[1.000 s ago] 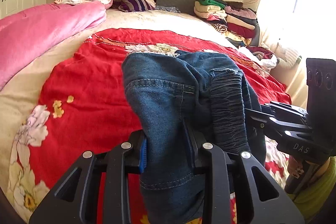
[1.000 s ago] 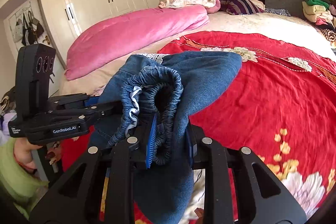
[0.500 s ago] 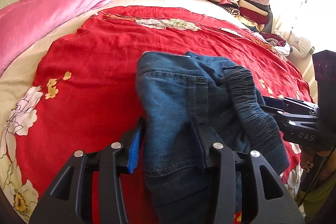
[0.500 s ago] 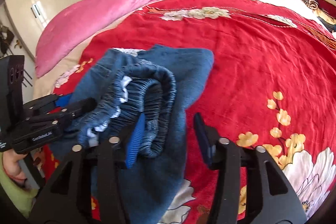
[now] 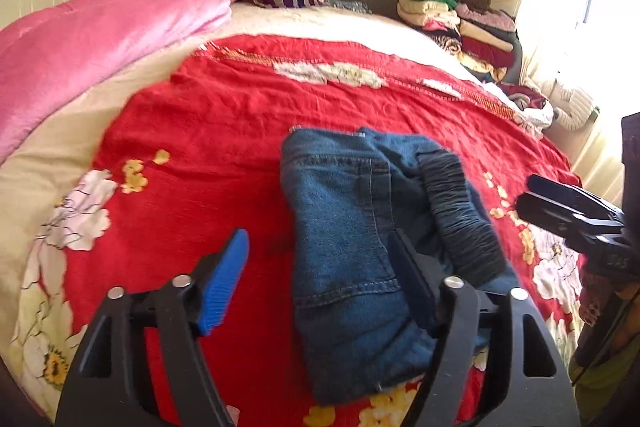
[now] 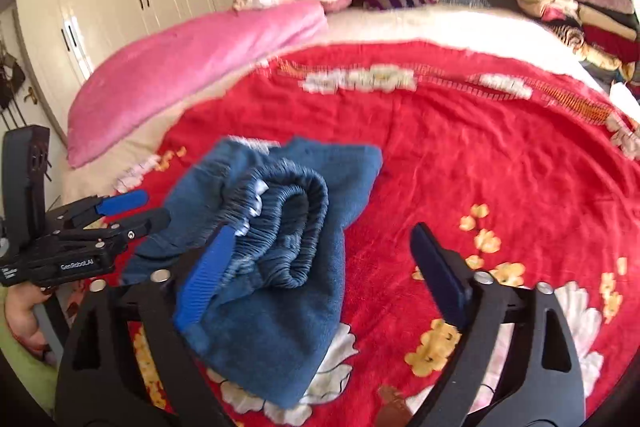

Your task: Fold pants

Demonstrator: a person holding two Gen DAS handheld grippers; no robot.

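We see the dark blue denim pants (image 5: pixel 352 239) folded into a thick bundle with the gathered elastic waistband on top, lying on the red floral bedspread (image 5: pixel 224 131) near the bed's foot. Our left hand-held gripper (image 5: pixel 320 259) is opening, its right pad against the denim, its blue pad clear. Our right hand-held gripper (image 6: pixel 320 259) is opening too, its blue pad beside the waistband, released

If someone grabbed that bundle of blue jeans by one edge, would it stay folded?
Probably not. The jeans are soft denim lying in loose, sagging layers, so they would likely droop and unfold. The gathered elastic waistband looks bulky, so that end may hang heavier. On the red blanket a push would likely bunch them.
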